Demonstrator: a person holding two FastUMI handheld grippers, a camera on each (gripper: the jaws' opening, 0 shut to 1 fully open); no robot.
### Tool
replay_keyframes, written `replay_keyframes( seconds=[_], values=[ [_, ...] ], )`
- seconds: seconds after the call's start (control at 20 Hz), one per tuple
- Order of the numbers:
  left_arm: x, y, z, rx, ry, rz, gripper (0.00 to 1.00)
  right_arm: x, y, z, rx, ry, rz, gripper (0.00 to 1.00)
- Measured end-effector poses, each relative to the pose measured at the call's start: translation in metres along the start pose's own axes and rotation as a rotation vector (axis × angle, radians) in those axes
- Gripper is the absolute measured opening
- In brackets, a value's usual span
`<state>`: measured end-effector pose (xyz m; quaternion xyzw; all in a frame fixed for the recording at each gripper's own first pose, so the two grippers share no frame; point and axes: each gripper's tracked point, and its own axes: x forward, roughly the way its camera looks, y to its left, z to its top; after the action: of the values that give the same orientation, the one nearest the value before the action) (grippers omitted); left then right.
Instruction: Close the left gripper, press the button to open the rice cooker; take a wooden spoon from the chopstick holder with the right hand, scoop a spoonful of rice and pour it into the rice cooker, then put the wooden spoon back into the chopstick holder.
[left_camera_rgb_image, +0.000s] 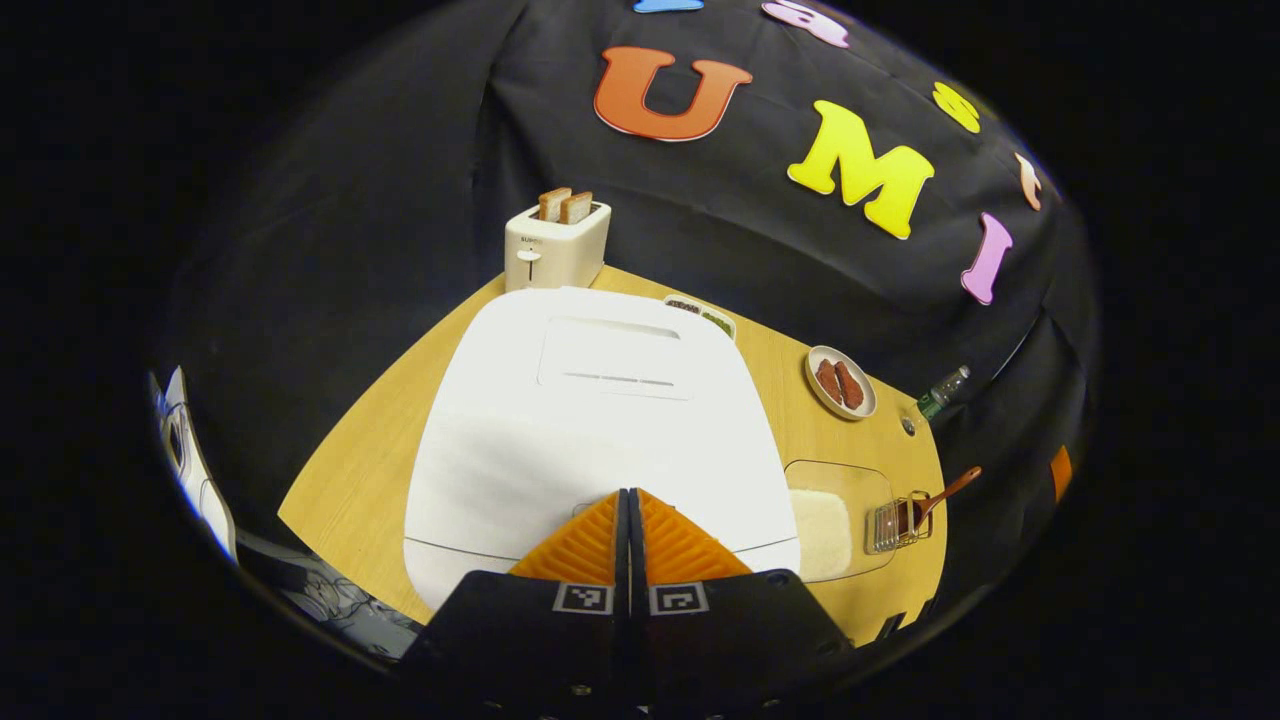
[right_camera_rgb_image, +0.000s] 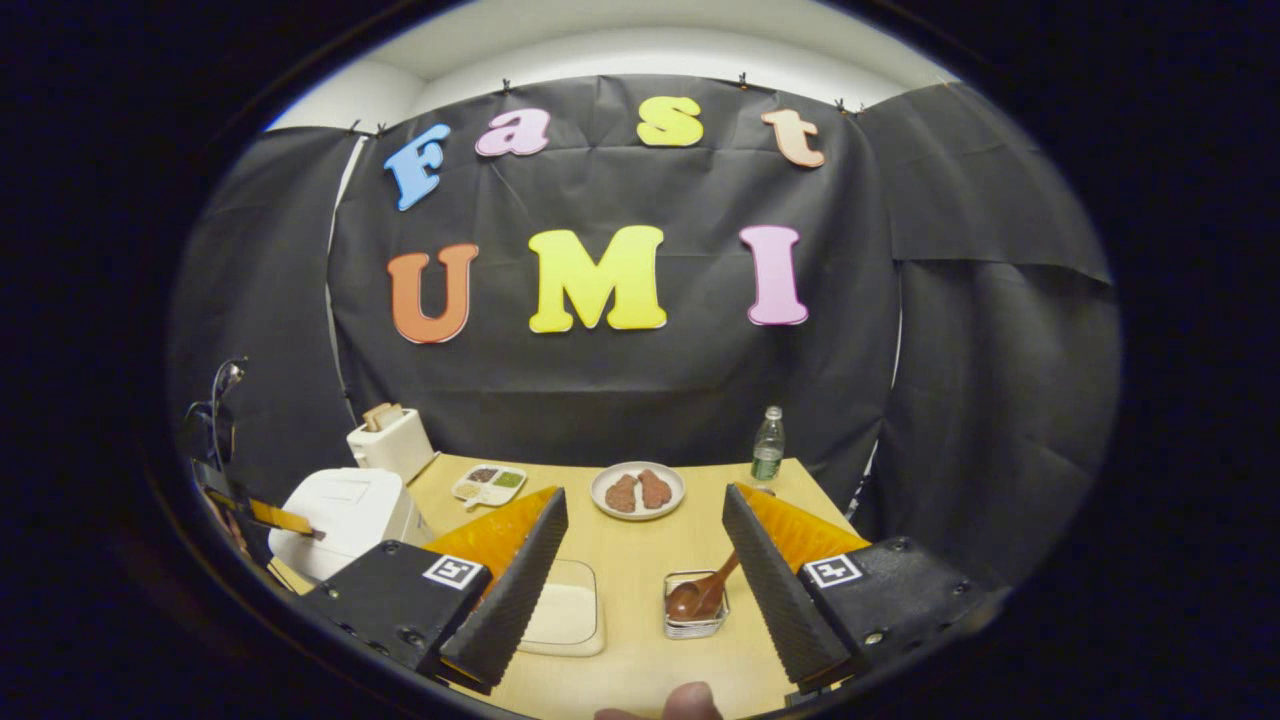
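The white rice cooker (left_camera_rgb_image: 600, 420) stands right in front of me with its lid down. My left gripper (left_camera_rgb_image: 628, 494) is shut with nothing between its fingers, and its tips rest at the cooker's front edge. To the right, a wooden spoon (left_camera_rgb_image: 945, 492) leans in the wire chopstick holder (left_camera_rgb_image: 893, 524), beside a clear container of rice (left_camera_rgb_image: 835, 520). In the right gripper view, my right gripper (right_camera_rgb_image: 644, 492) hangs open above the table, with the spoon (right_camera_rgb_image: 702, 596) in its holder (right_camera_rgb_image: 695, 622) between and below the fingers. The rice container (right_camera_rgb_image: 565, 615) lies to its left and the cooker (right_camera_rgb_image: 345, 510) at far left.
A toaster (left_camera_rgb_image: 555, 245) with bread stands behind the cooker, next to a small divided dish (left_camera_rgb_image: 702, 313). A plate of meat (left_camera_rgb_image: 840, 382) and a bottle (left_camera_rgb_image: 940, 392) are near the table's far edge. A fingertip (right_camera_rgb_image: 690, 702) shows at the bottom of the right gripper view.
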<state>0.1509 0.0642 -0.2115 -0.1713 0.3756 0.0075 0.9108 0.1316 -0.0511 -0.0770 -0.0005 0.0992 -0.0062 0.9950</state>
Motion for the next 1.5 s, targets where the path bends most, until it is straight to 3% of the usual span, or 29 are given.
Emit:
replay_keyframes(
  seconds=[0.1, 0.3, 0.5, 0.65, 0.9, 1.0, 1.15, 1.2, 1.3, 1.45, 1.5],
  values=[
    [-0.002, 0.000, -0.001, -0.039, 0.045, -0.025, 0.00, 0.000, 0.006, -0.002, 0.002, 0.006, 0.014, 1.00],
    [-0.006, -0.002, 0.010, -0.077, 0.025, -0.052, 0.00, -0.004, 0.011, -0.003, 0.003, 0.012, 0.030, 0.99],
    [-0.042, -0.018, 0.068, -0.021, -0.193, -0.049, 0.00, -0.013, 0.001, 0.012, -0.001, -0.025, 0.016, 0.99],
    [-0.067, -0.032, 0.122, 0.077, -0.380, -0.034, 0.00, -0.017, -0.004, 0.015, 0.010, -0.034, 0.006, 1.00],
    [-0.093, -0.053, 0.173, 0.150, -0.528, -0.022, 0.01, -0.027, -0.013, 0.020, 0.004, -0.045, -0.011, 1.00],
    [-0.105, -0.060, 0.179, 0.172, -0.580, -0.039, 0.10, -0.031, -0.017, 0.022, 0.002, -0.059, -0.020, 0.99],
    [-0.129, -0.073, 0.181, 0.208, -0.655, -0.054, 0.37, -0.035, -0.022, 0.020, 0.011, -0.057, -0.029, 0.99],
    [-0.137, -0.077, 0.180, 0.223, -0.675, -0.058, 0.39, -0.036, -0.024, 0.020, 0.015, -0.056, -0.032, 0.99],
    [-0.150, -0.083, 0.177, 0.246, -0.707, -0.056, 0.81, -0.039, -0.028, 0.017, 0.021, -0.055, -0.039, 1.00],
    [-0.166, -0.089, 0.169, 0.254, -0.731, -0.069, 0.86, -0.041, -0.032, 0.017, 0.029, -0.055, -0.045, 1.00],
    [-0.169, -0.090, 0.167, 0.256, -0.736, -0.070, 0.97, -0.043, -0.034, 0.016, 0.031, -0.055, -0.045, 0.99]
  ],
)
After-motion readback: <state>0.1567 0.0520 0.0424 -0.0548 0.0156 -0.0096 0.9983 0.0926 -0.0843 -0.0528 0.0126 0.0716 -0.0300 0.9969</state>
